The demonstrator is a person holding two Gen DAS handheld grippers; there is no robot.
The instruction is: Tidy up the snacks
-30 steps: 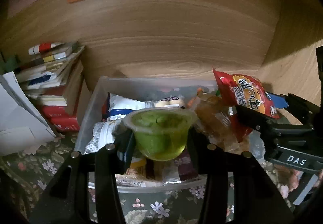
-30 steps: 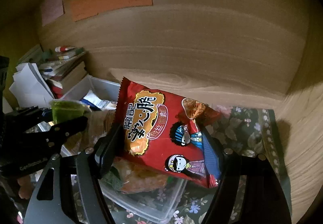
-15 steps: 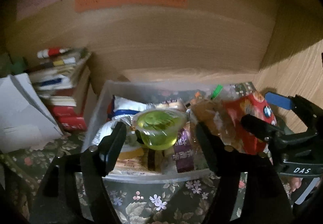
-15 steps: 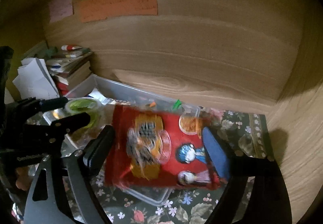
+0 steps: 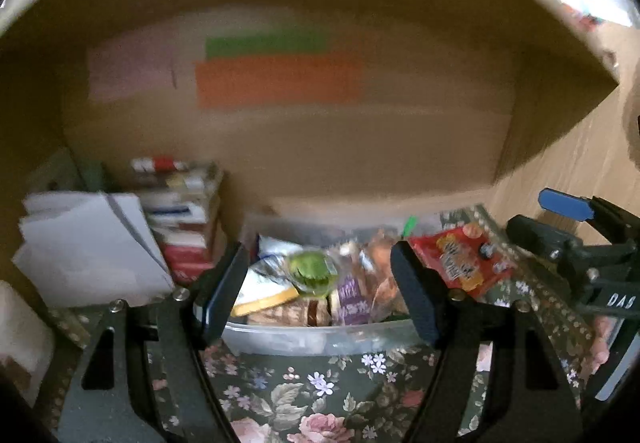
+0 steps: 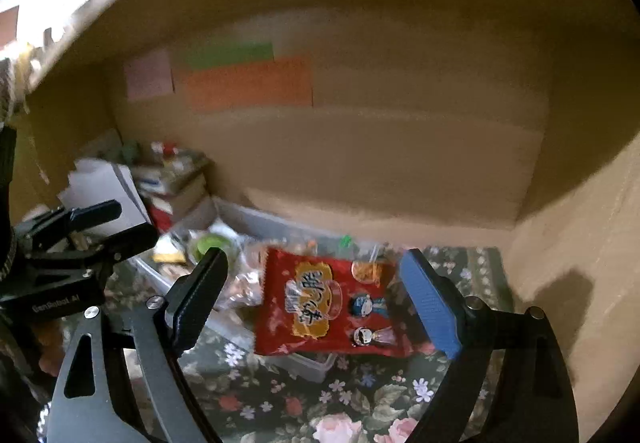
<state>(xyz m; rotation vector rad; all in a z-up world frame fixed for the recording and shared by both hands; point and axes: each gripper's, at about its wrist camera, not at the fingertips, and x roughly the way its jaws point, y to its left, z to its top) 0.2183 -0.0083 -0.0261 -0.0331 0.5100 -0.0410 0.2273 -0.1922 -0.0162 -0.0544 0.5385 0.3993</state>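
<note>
A clear plastic bin (image 5: 320,339) full of snacks sits on a floral cloth inside a wooden shelf. A green jelly cup (image 5: 314,272) lies on top of the packets in it; it also shows in the right wrist view (image 6: 210,245). A red snack bag (image 6: 332,305) lies over the bin's right end, also in the left wrist view (image 5: 460,263). My left gripper (image 5: 320,295) is open and empty, pulled back in front of the bin. My right gripper (image 6: 316,303) is open and empty, pulled back from the red bag.
A stack of books (image 5: 180,211) and white papers (image 5: 88,247) stand left of the bin. Coloured notes (image 5: 276,79) are stuck on the wooden back wall. The shelf's side wall (image 6: 568,283) rises on the right. The floral cloth (image 6: 360,395) covers the shelf floor.
Both grippers opened and pulled back. The jelly cup dropped from my left gripper into the bin. The red bag dropped from my right gripper onto the bin's right end.
</note>
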